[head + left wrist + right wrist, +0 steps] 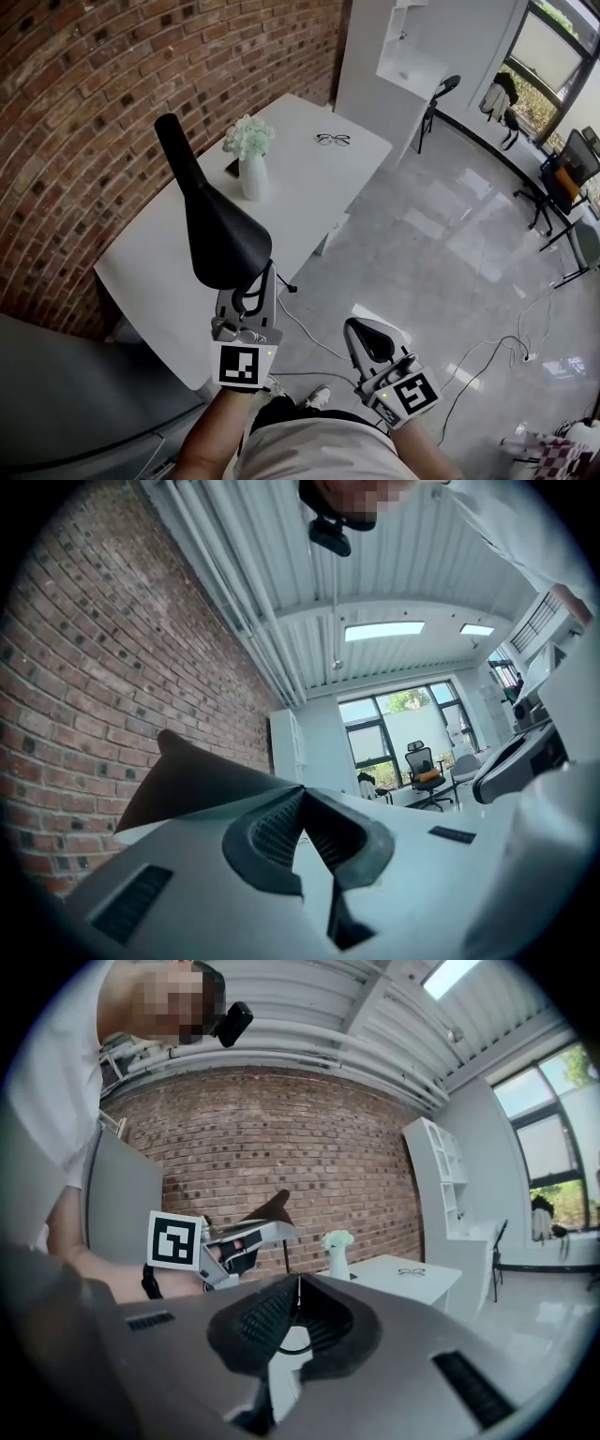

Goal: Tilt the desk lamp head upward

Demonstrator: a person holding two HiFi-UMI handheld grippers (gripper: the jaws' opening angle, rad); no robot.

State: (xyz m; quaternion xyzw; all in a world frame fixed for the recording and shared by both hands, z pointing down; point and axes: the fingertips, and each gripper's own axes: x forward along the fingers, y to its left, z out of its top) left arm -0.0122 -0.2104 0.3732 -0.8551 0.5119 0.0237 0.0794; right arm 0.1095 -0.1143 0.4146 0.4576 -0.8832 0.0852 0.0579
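Left gripper (pixel 262 275) jaws pinch lamp head (pixel 220 230) rim, 12 o'clock | right gripper (pixel 361 336) jaws closed, empty | risk: thin-edge hold slips during tilt.

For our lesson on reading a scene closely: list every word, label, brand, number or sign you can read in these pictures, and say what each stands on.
No readable text in any view.
The left gripper and the right gripper each carry a square black-and-white marker: a pattern, not words or numbers.
The lamp head is plain black, with no print.
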